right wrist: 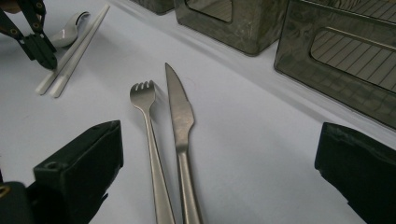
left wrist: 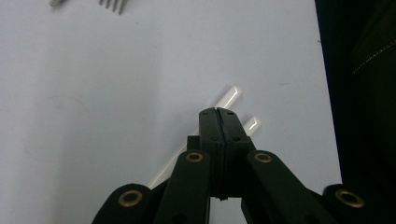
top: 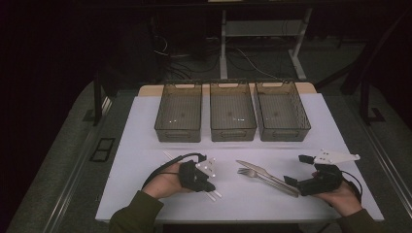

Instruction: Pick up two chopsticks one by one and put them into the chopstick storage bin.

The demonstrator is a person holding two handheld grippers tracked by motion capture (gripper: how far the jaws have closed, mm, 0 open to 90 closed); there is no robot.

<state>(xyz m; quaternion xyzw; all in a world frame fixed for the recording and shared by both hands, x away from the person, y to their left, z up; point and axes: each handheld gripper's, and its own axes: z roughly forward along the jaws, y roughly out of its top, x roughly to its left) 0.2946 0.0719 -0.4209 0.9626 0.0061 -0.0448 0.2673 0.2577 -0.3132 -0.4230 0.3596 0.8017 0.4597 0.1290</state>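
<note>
We see our closed left claw (left wrist: 218, 114) over white chopsticks (left wrist: 228, 99) lying diagonally, tips toward the counter's (top: 145, 126) front edge, while our right claw (right wrist: 219, 168) gapes around the fork (right wrist: 148, 122) and knife (right wrist: 180, 112).

No text, label, brand, number or sign can be read anywhere in these views. The three translucent grey plastic bins (top: 232, 116) carry no legible marking, and neither do the silver metal fork (right wrist: 150, 140) and silver metal knife (right wrist: 180, 126). The white desk (top: 145, 145) bears no print.
</note>
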